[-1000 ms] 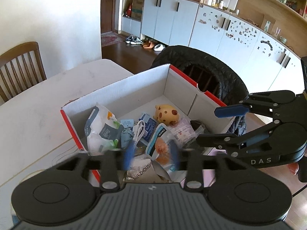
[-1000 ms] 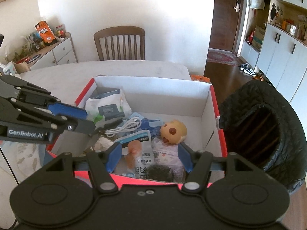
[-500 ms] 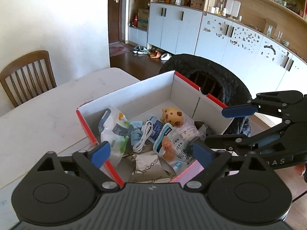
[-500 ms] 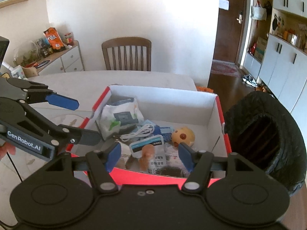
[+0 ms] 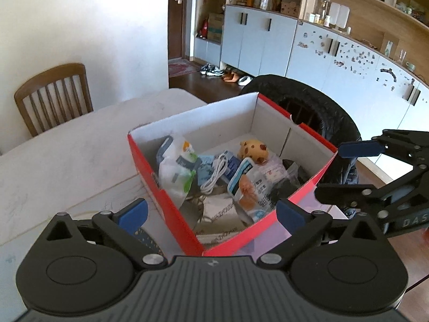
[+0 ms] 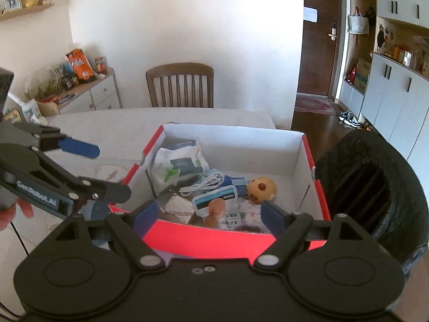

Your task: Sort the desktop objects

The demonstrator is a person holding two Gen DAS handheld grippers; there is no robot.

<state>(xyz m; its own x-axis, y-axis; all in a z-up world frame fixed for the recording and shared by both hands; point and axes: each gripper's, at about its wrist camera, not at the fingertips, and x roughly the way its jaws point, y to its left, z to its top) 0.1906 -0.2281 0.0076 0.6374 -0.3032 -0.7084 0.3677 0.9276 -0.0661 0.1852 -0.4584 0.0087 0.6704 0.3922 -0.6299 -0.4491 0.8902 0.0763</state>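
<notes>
Table: pale, red box | cabinets behind | left hand-held gripper opening, empty | right hand-held gripper opening, empty

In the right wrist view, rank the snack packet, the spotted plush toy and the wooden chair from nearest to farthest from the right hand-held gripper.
1. Snack packet, in the box's near end, just beyond the right hand-held gripper, whose empty jaws are opening.
2. Spotted plush toy, deeper in the box, to the right.
3. Wooden chair, beyond the table.
</notes>
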